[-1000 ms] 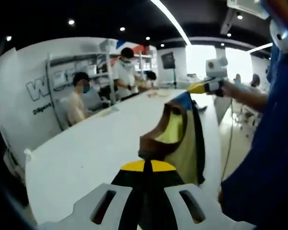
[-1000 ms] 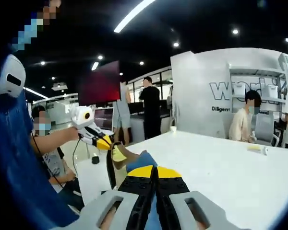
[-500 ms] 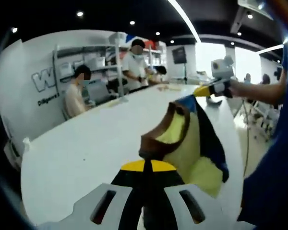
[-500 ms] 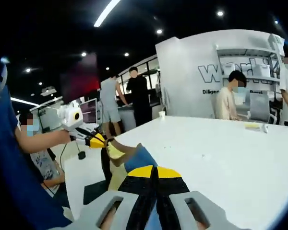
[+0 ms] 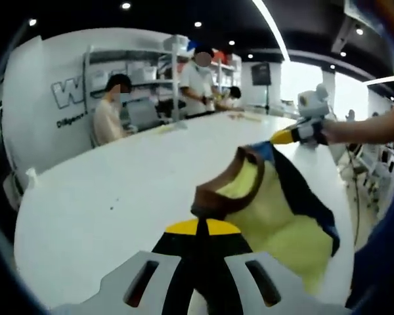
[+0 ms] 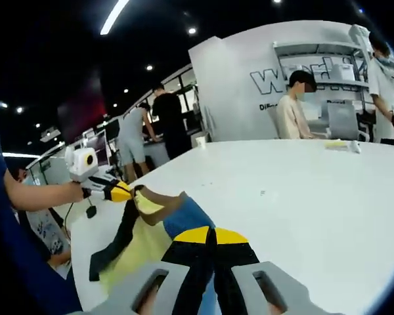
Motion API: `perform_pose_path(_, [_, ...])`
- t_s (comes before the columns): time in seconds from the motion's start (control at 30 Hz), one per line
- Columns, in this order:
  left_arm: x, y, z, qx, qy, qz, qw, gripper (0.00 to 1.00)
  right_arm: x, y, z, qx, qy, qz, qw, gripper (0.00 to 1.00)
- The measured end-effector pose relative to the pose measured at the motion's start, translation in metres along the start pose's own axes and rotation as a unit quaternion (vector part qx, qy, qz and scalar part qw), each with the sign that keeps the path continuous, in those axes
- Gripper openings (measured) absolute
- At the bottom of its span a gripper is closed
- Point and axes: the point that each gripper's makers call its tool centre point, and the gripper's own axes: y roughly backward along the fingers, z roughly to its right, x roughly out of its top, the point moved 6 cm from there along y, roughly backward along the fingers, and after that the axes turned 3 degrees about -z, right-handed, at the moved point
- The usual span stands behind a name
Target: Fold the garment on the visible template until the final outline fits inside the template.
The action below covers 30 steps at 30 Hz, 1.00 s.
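A yellow garment (image 5: pixel 276 216) with a brown collar and blue-and-dark trim hangs stretched between my two grippers above the white table (image 5: pixel 105 197). My left gripper (image 5: pixel 198 226) is shut on its brown collar edge. My right gripper (image 5: pixel 285 136), held by a hand at the right, is shut on the far blue corner. In the right gripper view my right gripper (image 6: pixel 210 235) is shut on the garment's blue part (image 6: pixel 184 216). There the left gripper (image 6: pixel 121 192) pinches the other end, and yellow cloth (image 6: pixel 141 246) with a dark strip drapes down toward the table (image 6: pixel 302 190).
A person sits (image 5: pixel 108 118) and another stands (image 5: pixel 198 82) at the table's far side, before shelves. Small items (image 6: pixel 341 144) and a cup (image 6: pixel 200 140) lie near the far edge. More people stand behind (image 6: pixel 164 121). The table's near edge runs under the garment.
Both grippers have come down toward the table with the garment still held. The cloth now hangs wider, and more of its yellow panel shows.
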Motion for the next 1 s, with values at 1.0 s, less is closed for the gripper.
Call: perform_pose_path(1.0, [-0.043, -0.074, -0.037, 0.017, 0.035, -0.038, 0.9985, 0.01, -0.049, -0.078, 0.06, -0.054, -0.044, -0.036, 0.9969, 0.0])
